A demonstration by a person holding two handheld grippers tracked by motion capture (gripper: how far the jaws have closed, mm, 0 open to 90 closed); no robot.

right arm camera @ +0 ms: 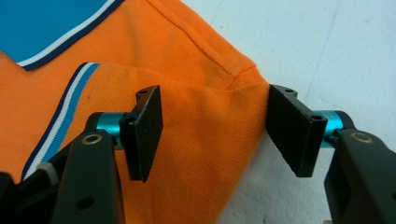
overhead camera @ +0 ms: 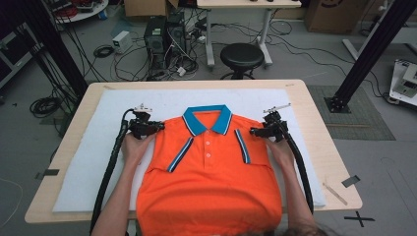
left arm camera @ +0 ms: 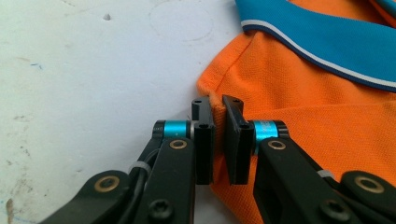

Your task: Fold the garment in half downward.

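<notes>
Orange polo shirt point(overhead camera: 211, 172): lying mid-table, hanging over near edge. Left gripper point(left arm camera: 218, 109) pinching its shoulder fold; right gripper point(right arm camera: 214, 116) gaping wide, straddling other shoulder.

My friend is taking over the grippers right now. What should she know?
Left hand-held gripper: shut on the orange polo shirt, pinching its shoulder edge.
Right hand-held gripper: open, jaws straddling the other shoulder corner, not yet closed.
The shirt lies front-up on the white mat, blue collar away from the person, sleeves folded in, hem hanging over the table's near edge.
Probably next: close the right gripper, then continue folding.
</notes>
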